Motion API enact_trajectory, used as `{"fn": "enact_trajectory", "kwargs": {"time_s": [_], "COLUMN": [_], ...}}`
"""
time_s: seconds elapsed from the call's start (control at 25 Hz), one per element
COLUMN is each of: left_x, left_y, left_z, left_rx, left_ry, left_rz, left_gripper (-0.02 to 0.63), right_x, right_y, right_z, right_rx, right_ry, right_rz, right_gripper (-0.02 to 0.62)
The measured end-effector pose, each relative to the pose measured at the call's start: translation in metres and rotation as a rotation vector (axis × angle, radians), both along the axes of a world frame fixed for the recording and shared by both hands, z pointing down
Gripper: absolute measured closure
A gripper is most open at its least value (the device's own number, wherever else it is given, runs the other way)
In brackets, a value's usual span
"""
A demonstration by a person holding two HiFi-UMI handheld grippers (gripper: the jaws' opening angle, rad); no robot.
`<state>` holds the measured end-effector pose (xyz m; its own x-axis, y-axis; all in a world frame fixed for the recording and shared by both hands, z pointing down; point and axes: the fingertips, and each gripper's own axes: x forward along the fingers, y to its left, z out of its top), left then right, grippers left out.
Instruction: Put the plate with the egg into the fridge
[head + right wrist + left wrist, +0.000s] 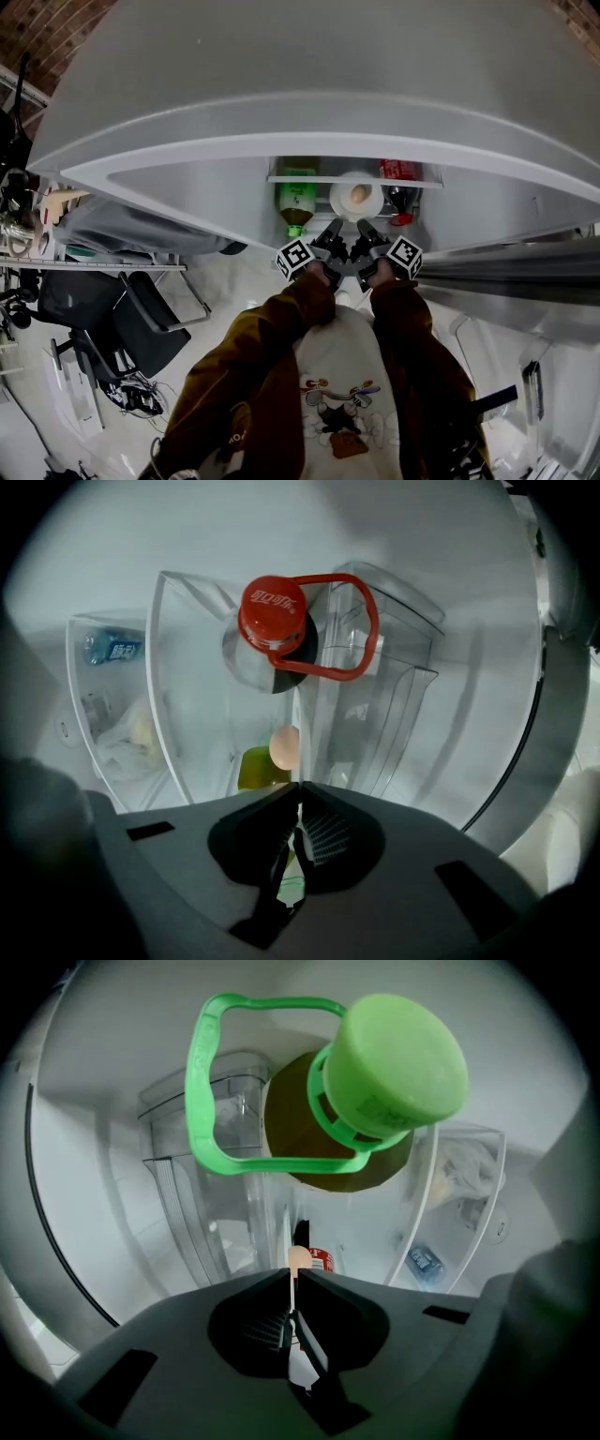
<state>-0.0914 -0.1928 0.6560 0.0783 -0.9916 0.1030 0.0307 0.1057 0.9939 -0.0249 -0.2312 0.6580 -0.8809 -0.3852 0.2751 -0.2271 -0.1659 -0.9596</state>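
Plate [339, 202] — one, carrying one egg [359, 196] — pinched by left tongs [331, 229] and right tongs [367, 229].

Inside the open fridge [281, 122], below the front edge of a shelf [319, 179], three items are ranged in a row. The plate [339, 200] is in the middle, with the egg [359, 195] on it at its centre. The left-hand bottle [296, 199] is just beside the plate's left edge and the right-hand bottle [398, 183] just beside its right edge. Both caps face the opening. The left claw [332, 230] and right claw [364, 230] are side by side in front, each clamped on the plate's near rim. Whether the plate rests on a surface cannot be told.
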Motion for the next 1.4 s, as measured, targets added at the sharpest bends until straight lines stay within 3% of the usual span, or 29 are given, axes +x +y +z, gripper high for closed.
{"fn": "enact_trajectory", "kwargs": {"time_s": [0.56,1.2,1.4], "left_x": [0.010,0.003,0.002], "left_y": [0.011,0.020,0.021], "left_z": [-0.003,-0.005,-0.006], "left_rx": [-0.015,-0.015,-0.014], "left_ry": [-0.020,-0.029,-0.030], "left_rz": [0.055,0.044,0.045], "left_gripper": [0.595,0.595,0.595], "right_x": [-0.018,-0.041,-0.042], "right_y": [-0.025,-0.032,-0.032], "right_z": [0.005,0.006,0.005], "right_rx": [0.016,-0.002,0.021], "right_ry": [-0.022,-0.009,0.046], "right_rz": [0.005,-0.042,-0.063], "right_gripper": [0.580,0.580,0.553]}}
